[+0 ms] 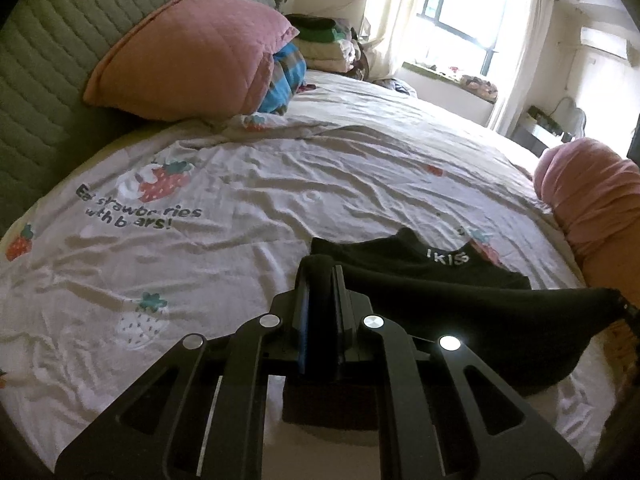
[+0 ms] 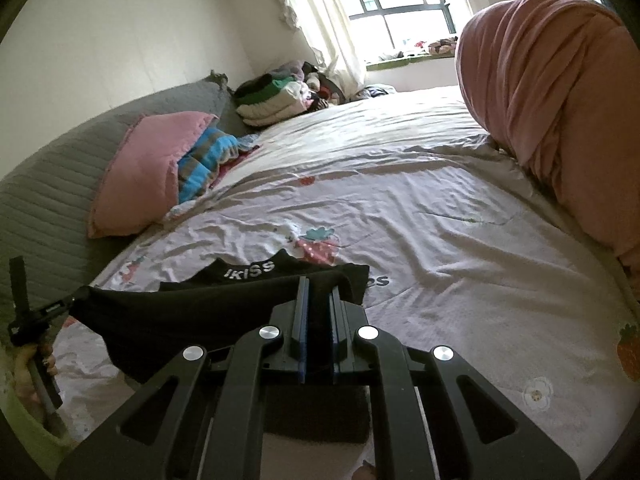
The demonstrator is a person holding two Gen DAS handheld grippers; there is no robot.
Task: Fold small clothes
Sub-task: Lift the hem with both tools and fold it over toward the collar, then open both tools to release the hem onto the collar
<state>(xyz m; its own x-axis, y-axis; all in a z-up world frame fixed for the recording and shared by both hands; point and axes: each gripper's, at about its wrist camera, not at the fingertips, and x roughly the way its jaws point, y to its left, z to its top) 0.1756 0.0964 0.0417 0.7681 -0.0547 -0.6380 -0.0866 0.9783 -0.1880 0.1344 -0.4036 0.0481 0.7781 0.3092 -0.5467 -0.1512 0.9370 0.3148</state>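
Observation:
A small black garment (image 1: 472, 304) with white "IKISS" lettering on its band is stretched just above the strawberry-print bed sheet (image 1: 248, 208). My left gripper (image 1: 320, 276) is shut on its left corner. My right gripper (image 2: 320, 292) is shut on its right corner. The cloth (image 2: 180, 312) hangs taut between the two, with its far part resting on the sheet. The left gripper also shows at the left edge of the right wrist view (image 2: 44, 312), and the right gripper tip at the right edge of the left wrist view (image 1: 624, 304).
A pink pillow (image 1: 192, 52) and a blue striped cloth (image 1: 284, 80) lie at the green quilted headboard (image 1: 36, 92). A stack of folded clothes (image 1: 320, 44) sits at the far corner. A rolled pink blanket (image 2: 560, 100) lies along the right side. A window (image 1: 460, 4) is behind.

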